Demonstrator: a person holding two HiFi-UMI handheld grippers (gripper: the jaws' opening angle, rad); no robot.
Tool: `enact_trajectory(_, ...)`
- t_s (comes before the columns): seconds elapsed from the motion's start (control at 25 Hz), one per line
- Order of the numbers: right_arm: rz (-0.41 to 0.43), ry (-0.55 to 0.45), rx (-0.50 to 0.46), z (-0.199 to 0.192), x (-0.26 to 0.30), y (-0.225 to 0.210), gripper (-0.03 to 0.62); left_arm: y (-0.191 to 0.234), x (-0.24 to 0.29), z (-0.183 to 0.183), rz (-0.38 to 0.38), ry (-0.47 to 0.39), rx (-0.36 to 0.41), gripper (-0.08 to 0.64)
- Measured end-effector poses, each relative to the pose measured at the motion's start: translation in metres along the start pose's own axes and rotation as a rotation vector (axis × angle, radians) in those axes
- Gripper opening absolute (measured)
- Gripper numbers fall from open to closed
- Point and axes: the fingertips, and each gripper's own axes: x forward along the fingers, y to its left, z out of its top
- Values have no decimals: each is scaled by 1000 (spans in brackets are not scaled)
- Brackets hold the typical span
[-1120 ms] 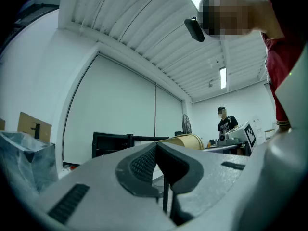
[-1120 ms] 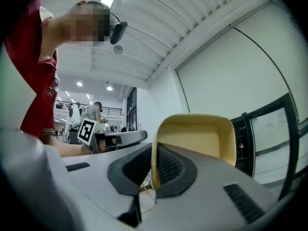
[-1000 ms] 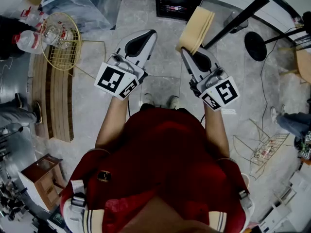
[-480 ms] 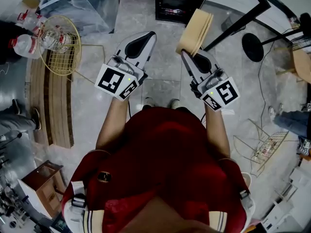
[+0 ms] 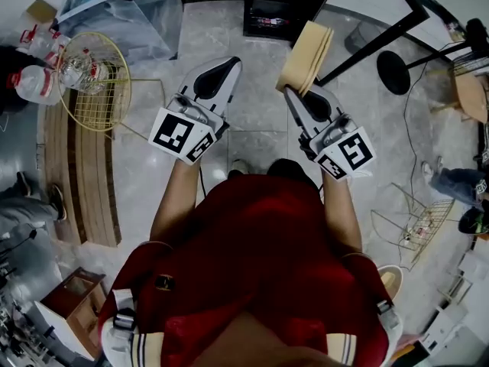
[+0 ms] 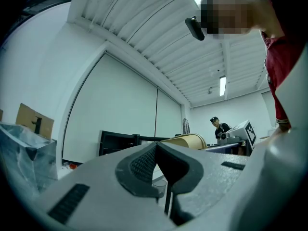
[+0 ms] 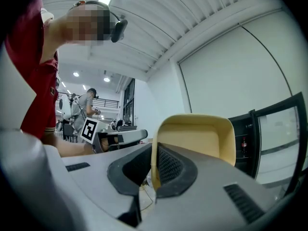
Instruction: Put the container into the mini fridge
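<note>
A pale yellow container (image 5: 306,47) hangs in the air, pinched by its rim in my right gripper (image 5: 293,85), which is shut on it. In the right gripper view the container (image 7: 202,136) stands upright between the pads, its hollow side facing the camera. The black mini fridge (image 5: 283,4) stands on the floor straight ahead with its door open (image 7: 269,134); a bottle shows inside. My left gripper (image 5: 229,58) is shut and empty, level with the right one, a little to its left. Its pads (image 6: 144,165) meet with nothing between them.
A round wire basket with plastic bottles (image 5: 93,75) stands at the left beside a wooden bench (image 5: 80,167). A black table leg (image 5: 374,29) and a round stool base (image 5: 399,73) are right of the fridge. A wire rack (image 5: 416,232) lies at the right. Another person (image 6: 220,128) stands far off.
I have stepped slightly forward; the fridge and floor slid down in the head view. Both grippers kept their pose and the container stayed in the right one.
</note>
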Motion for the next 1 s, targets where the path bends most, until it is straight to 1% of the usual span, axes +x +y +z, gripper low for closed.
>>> enact_trajectory(0.28, 2, 33, -21, -4, 20, -10, 11, 23, 8, -2, -1, -9, -10, 6)
enact_trajectory(0.52, 9, 34, -25, -11, 31, -33, 11, 42, 24, -10, 26, 2, -12, 6)
enact_trajectory(0.76, 15, 17, -24, -17, 43, -88, 11, 68, 66, -25, 68, 27, 8, 6)
enact_trajectory(1.0, 26, 28, -56, -16, 55, -167, 11, 97, 141, -35, 91, 27, 6, 6)
